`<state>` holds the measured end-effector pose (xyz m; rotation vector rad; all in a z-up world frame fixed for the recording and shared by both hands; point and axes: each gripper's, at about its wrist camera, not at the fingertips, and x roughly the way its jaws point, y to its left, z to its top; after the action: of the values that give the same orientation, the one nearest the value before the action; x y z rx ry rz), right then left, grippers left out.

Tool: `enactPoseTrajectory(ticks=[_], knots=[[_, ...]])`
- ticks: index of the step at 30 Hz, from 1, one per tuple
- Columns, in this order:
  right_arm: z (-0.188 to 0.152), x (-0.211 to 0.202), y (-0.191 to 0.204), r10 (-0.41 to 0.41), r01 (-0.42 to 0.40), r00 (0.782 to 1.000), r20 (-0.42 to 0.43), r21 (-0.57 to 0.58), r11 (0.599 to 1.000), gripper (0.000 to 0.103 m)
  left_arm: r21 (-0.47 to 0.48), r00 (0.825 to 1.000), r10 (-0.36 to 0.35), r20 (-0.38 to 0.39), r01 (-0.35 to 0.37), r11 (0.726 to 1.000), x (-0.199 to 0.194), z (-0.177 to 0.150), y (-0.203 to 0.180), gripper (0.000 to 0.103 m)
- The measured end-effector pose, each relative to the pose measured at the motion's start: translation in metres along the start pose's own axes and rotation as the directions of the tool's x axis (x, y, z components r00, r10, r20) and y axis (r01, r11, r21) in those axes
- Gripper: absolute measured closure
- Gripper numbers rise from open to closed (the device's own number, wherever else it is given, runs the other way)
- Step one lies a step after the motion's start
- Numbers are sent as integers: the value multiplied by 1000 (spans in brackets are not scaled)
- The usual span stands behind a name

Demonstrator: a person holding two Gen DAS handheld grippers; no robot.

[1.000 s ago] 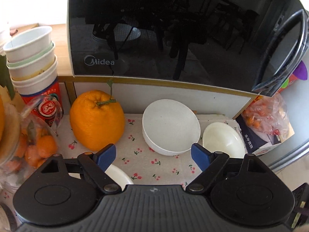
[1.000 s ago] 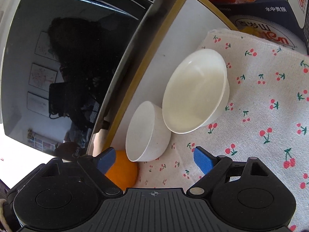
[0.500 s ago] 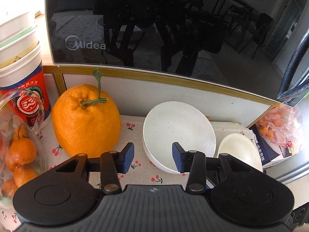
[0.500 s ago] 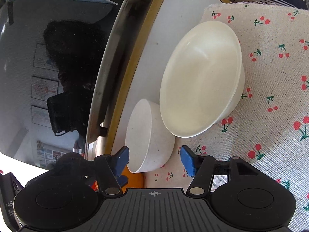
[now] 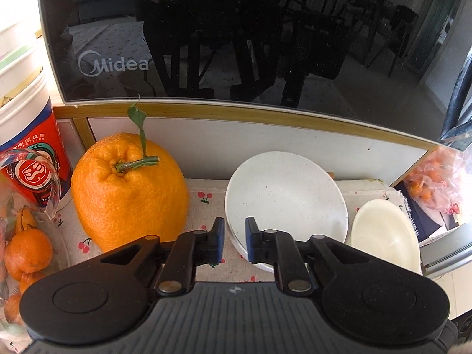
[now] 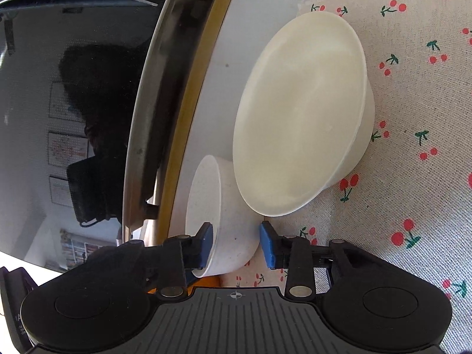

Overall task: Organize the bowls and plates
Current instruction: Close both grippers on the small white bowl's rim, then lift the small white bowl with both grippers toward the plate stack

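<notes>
Sitting side by side, speckled bowl and cream bowl.

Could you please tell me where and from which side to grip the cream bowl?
Pinch the cream bowl at its free rim on the cherry cloth side, one finger inside, one on the outer wall. It leans tilted against the white panel, mouth facing out, and the speckled bowl crowds its other edge.

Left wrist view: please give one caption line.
Left gripper shut on the speckled white bowl rim, beside a large orange.
</notes>
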<state>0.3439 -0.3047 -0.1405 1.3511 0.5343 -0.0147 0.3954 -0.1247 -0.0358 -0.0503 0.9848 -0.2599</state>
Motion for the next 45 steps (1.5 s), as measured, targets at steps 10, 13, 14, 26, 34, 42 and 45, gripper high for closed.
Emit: enactPoseTrajectory(ticks=[10,13,14,26,34,42,45], knots=[[-5,-8,5,8,-8,1000,-4,-5,1000,72,39,1000,17,12,-18,999,-11,-1,1,93],[-8,-15,14,10,-10,1000,-8,-26,1000,72,47,1000,11,19,-12,999,-22,-2,1,93],[-9,-19,18,11,-11,1000,-8,-32,999,72,49,1000,8,22,-9,999,-28,-3,2,93],[-21,-87,61,-11,10,1000,-14,-76,997,72,59,997,-55,54,51,997,-99,-19,2,93],[-34,-141,74,-80,77,997,-17,-128,989,72,55,992,-114,49,111,992,-134,-51,-7,93],[-46,-184,70,-170,164,985,-23,-167,972,72,47,987,-161,8,161,986,-153,-95,-15,93],[-51,-201,65,-201,193,979,-31,-175,966,72,39,982,-190,-9,190,981,-159,-113,-15,93]])
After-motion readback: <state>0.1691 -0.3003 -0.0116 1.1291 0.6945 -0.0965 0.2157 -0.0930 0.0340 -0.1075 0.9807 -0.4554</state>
